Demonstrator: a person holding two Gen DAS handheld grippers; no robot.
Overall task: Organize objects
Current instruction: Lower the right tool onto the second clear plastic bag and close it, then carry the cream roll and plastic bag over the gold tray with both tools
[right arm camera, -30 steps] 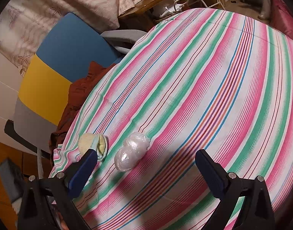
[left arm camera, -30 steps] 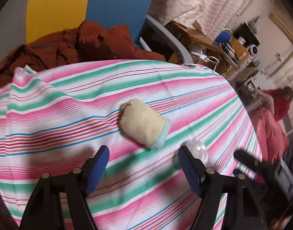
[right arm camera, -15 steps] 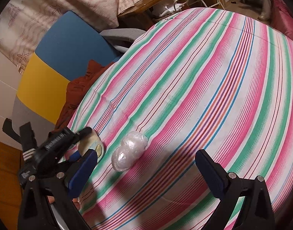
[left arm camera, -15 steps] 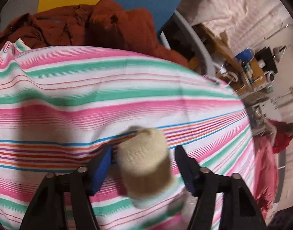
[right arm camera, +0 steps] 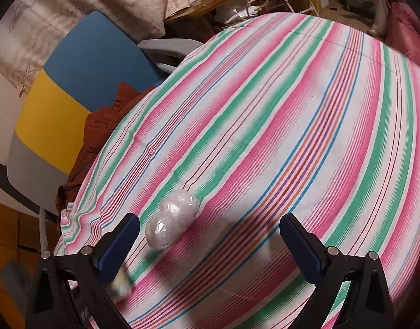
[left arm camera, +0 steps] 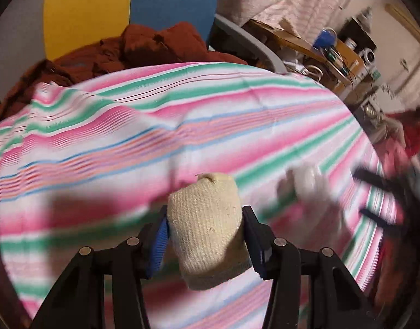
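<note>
Beige knit fabric is filling the gap of our left gripper [left arm camera: 205, 229]: we are holding a rolled sock [left arm camera: 207, 227] there, with both blue pads pressing against its sides. We are carrying the sock above the striped tablecloth [left arm camera: 105, 137], though motion blur in the left wrist view is making it hard to tell whether its lower end is touching the cloth.

We are keeping our right gripper [right arm camera: 210, 237] wide open, with nothing between its fingers. It is hovering over the same tablecloth, and a plastic-wrapped bundle [right arm camera: 172, 226] is lying on the cloth just beyond the left finger [right arm camera: 119, 242], clear of both pads. In the left wrist view the bundle is appearing as a pale blur to the right of the sock.

Behind the table edge, a rust-red garment [left arm camera: 144, 52] is lying against a chair [right arm camera: 81, 82] with blue, yellow and grey panels.
</note>
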